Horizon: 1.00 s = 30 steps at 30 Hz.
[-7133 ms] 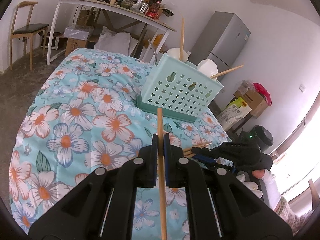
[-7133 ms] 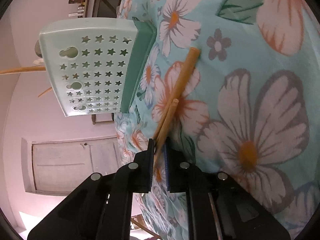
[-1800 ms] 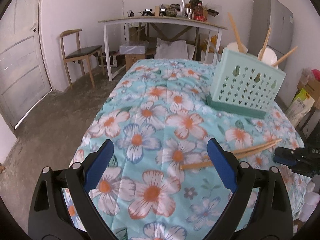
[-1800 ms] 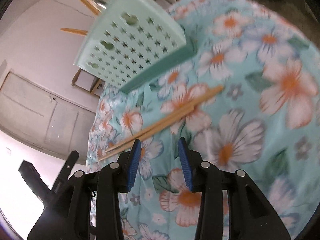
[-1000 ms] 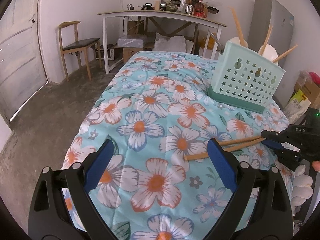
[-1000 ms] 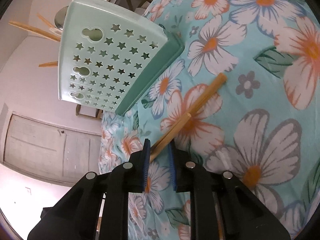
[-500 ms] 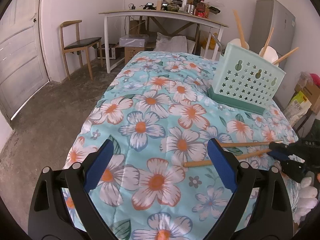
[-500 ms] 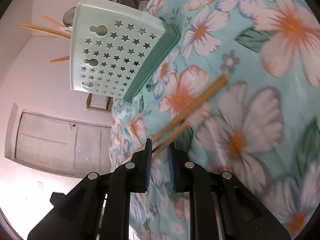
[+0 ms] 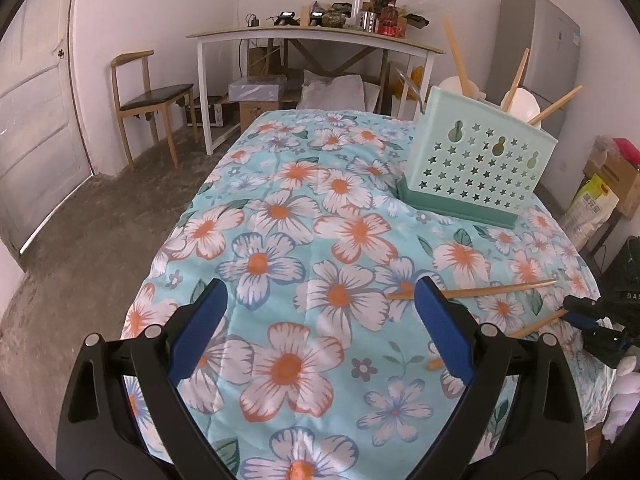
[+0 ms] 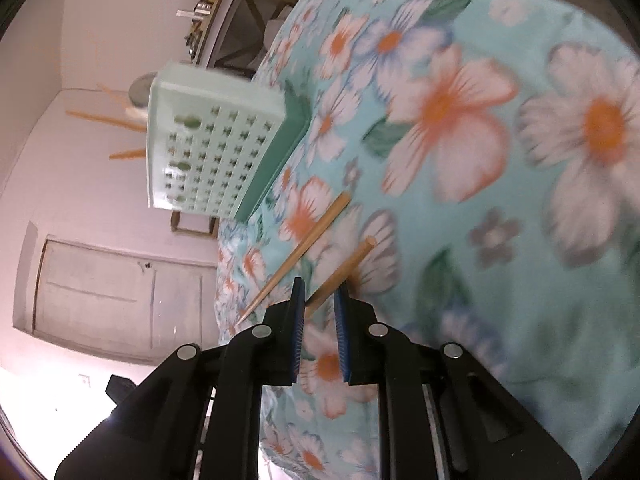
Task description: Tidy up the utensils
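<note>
Now the right gripper (image 10: 319, 300) has its jaws nearly closed on one chopstick (image 10: 344, 268), whose free end angles toward 1 o'clock over the floral cloth (image 10: 500, 200). A second chopstick (image 10: 304, 244) lies just beside it at 11 o'clock, with the rack (image 10: 208, 144) beyond. Meanwhile the left gripper (image 9: 320, 328) hangs wide open and empty; the rack (image 9: 476, 160) stands at its 1 o'clock.

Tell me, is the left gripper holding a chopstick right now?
No, the left gripper stands wide open with only the flowered cloth between its fingers.
</note>
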Each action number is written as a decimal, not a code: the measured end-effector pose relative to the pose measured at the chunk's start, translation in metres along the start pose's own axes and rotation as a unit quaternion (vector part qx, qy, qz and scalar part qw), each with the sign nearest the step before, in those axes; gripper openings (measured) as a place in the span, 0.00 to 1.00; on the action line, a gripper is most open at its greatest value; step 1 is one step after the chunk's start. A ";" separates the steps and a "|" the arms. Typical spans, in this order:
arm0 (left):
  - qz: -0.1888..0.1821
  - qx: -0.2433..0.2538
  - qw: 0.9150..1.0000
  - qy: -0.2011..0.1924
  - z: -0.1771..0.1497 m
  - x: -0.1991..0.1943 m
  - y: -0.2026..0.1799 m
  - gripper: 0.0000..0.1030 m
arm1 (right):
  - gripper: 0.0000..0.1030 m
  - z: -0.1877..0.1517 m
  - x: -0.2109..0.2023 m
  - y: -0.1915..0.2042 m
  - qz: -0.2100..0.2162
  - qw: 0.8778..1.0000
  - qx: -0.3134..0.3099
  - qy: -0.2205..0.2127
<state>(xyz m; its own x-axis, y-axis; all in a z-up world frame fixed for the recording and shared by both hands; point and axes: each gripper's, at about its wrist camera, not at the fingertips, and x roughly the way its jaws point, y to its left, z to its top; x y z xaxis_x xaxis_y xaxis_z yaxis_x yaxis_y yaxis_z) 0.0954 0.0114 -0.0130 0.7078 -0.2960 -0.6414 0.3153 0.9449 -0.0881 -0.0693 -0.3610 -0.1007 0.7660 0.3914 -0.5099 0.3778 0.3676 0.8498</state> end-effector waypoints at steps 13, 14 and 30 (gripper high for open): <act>-0.052 0.058 0.997 0.004 -0.002 0.003 -0.035 0.78 | 0.14 0.008 0.016 0.005 -0.008 1.000 -0.021 -0.007; -0.056 0.066 0.996 0.006 -0.003 0.005 -0.040 0.75 | 0.15 0.009 0.017 0.006 -0.008 1.000 -0.023 -0.007; -0.109 0.167 0.976 0.092 0.002 0.084 -0.097 0.37 | 0.14 0.019 0.026 0.008 -0.003 0.999 -0.044 -0.003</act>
<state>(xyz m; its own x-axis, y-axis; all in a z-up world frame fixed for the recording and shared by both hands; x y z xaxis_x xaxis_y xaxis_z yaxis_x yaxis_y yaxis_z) 0.1254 -0.1055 -0.0566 0.4853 -0.4266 -0.7632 0.6557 0.7550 -0.0051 -0.0365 -0.3637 -0.1044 0.7670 0.3844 -0.5138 0.3358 0.4419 0.8319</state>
